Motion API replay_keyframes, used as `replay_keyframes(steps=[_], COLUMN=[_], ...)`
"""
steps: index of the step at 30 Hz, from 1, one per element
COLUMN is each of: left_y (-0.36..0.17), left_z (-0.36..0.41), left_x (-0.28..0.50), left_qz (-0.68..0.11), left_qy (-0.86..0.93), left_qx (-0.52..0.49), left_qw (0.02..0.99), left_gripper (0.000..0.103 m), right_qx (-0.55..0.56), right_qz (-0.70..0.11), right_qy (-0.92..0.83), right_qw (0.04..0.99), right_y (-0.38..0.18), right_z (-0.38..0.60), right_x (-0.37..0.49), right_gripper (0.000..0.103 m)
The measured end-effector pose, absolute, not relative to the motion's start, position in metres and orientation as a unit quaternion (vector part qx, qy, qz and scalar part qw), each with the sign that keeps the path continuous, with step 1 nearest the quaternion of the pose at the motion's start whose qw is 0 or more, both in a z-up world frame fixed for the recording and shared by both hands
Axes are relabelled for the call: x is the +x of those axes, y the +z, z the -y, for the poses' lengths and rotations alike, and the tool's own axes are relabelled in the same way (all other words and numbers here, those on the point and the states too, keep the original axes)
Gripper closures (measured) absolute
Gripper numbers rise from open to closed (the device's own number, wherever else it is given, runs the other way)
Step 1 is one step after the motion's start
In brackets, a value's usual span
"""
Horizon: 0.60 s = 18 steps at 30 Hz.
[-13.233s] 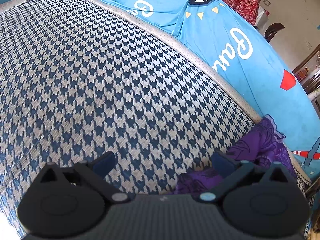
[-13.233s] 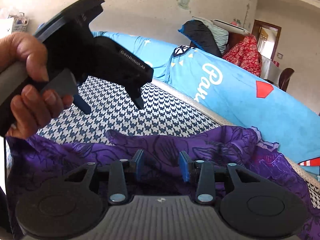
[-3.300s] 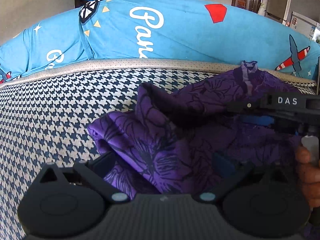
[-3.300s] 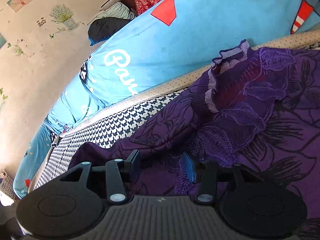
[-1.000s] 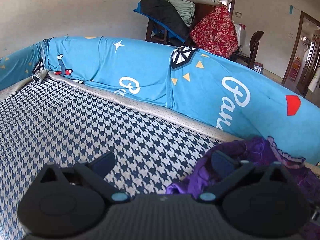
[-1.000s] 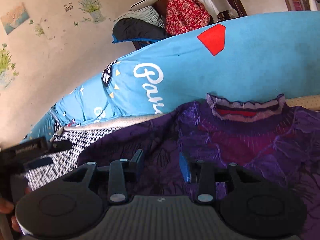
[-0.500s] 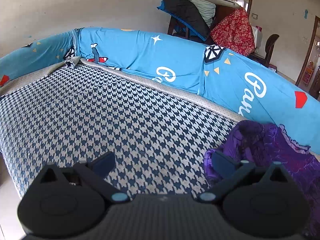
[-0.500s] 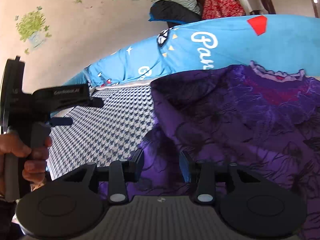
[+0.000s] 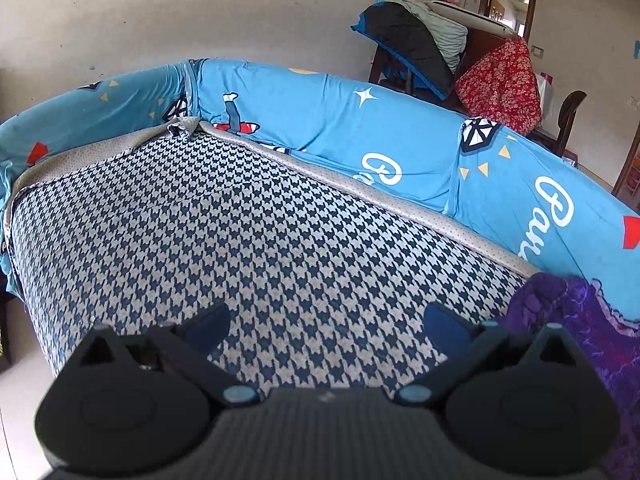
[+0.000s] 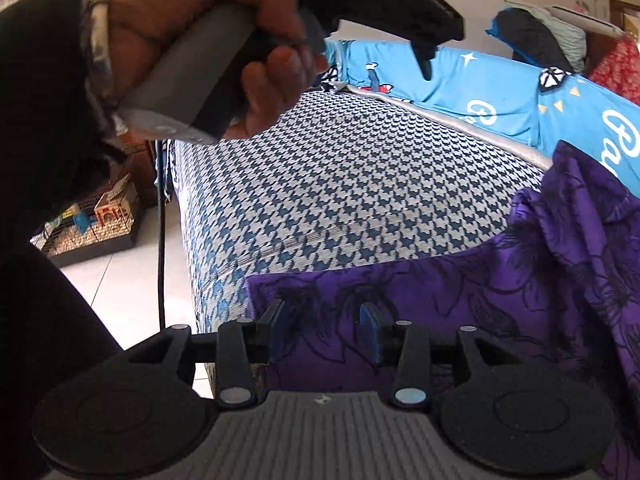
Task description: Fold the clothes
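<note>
While the purple garment [image 10: 460, 292] lies crumpled at the near right part of the sofa seat [image 10: 360, 184], its thin, floppy cloth shows a black floral line print and falls in soft folds, with one flat straight-edged flap spread toward the seat's front edge. From the left wrist view the same garment [image 9: 576, 320] sits at the right, against the sofa back, with a frilled paler trim along its upper edge. The seat is covered in a coarse woven houndstooth of navy and off-white, bordered by a grey dotted strip. Behind it the padded backrest wears a smooth sky-blue cover [image 9: 340, 128] printed with white script, stars and small triangles.

The right tongs [image 10: 324, 328] hang over the flat flap, their blue pads a moderate way apart and opening; the cloth lies under and between them, but the pads do not press on it. The left tongs [image 9: 326, 320] are spread wide above bare houndstooth, gripping nothing, the garment just beside the right finger. The right wrist view shows the left hand [image 10: 224, 40] wrapped round a grey handle.
</note>
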<state>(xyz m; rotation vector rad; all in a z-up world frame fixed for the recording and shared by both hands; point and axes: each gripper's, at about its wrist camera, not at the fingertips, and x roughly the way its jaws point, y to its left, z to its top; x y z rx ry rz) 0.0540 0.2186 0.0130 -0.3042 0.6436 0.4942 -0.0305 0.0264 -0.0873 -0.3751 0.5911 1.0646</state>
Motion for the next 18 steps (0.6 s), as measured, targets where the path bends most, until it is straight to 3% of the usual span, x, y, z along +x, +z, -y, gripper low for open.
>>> replay_keyframes(steps=[11,14,16,18], left_y=[0.011,0.009,0.009,0.009], left_z=[-0.237,-0.241,-0.240,-0.236], left_x=[0.045,0.045,0.046,0.046], left_qz=[-0.309,-0.313,-0.314,-0.314], left_qy=[0.248,0.244,0.243,0.243], left_qx=[-0.168,-0.179,-0.180,-0.176], left_qw=[0.903,0.900,0.900,0.901], left_gripper=[0.000,0.000,0.000,0.000], right_qx=[-0.285,-0.267,-0.252,-0.231], right_qz=[-0.211,-0.216,-0.222,-0.231], right_qy=[0.488,0.488,0.486,0.489], right_qw=[0.798,0.803,0.807,0.808], right_y=[-0.123,-0.127,-0.126,-0.124], right_z=[-0.060,-0.058,-0.055,-0.053], right_x=[-0.064,-0.059,-0.056,-0.050], right_gripper=[0.055,0.056,0.065,0.082])
